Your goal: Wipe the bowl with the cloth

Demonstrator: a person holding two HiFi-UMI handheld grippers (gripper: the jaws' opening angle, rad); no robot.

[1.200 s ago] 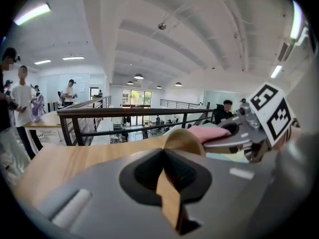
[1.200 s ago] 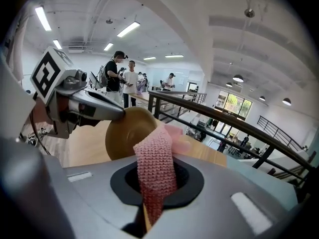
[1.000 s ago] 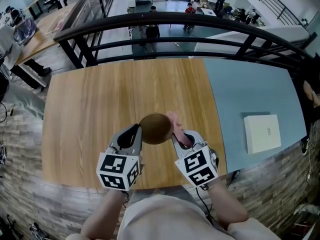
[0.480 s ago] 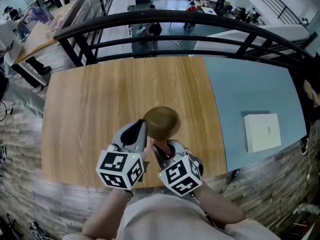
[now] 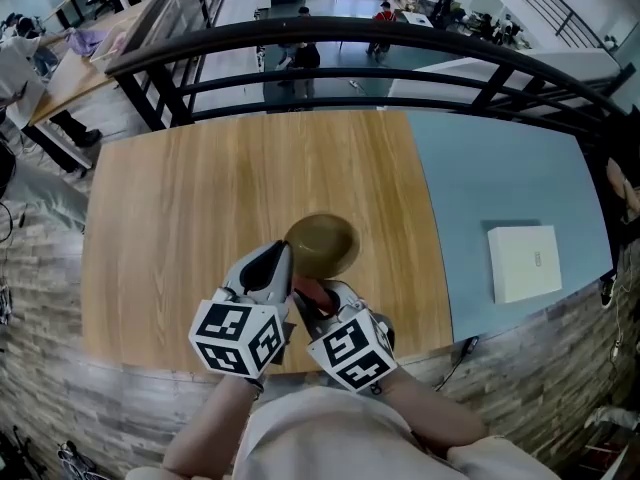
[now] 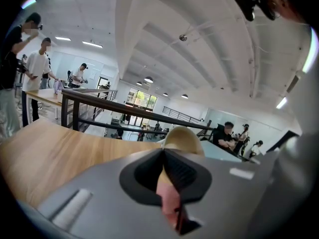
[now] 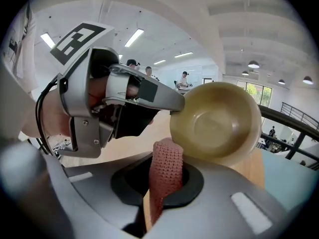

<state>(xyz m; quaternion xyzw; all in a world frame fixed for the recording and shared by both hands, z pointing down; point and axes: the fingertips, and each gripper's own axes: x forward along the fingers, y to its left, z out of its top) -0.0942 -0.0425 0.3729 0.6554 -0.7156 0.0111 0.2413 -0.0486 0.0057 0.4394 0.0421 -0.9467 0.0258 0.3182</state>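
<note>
A tan bowl hangs tilted above the wooden table, with my left gripper shut on its near-left rim. In the right gripper view the bowl turns its hollow towards the camera, and the left gripper pinches its rim. My right gripper sits just below the bowl, shut on a pink knitted cloth. The cloth stands up out of the right gripper, its tip at the bowl's lower rim. From the left gripper view, the bowl peeks above the shut jaws.
A white box lies on the blue-grey surface to the right of the table. A black railing runs along the far side. The table's near edge is just under my grippers. People stand far off in the hall.
My right gripper has swung with the cloth from the bowl's right side to a spot below it, next to the left gripper. The bowl has turned slightly in the left gripper.
</note>
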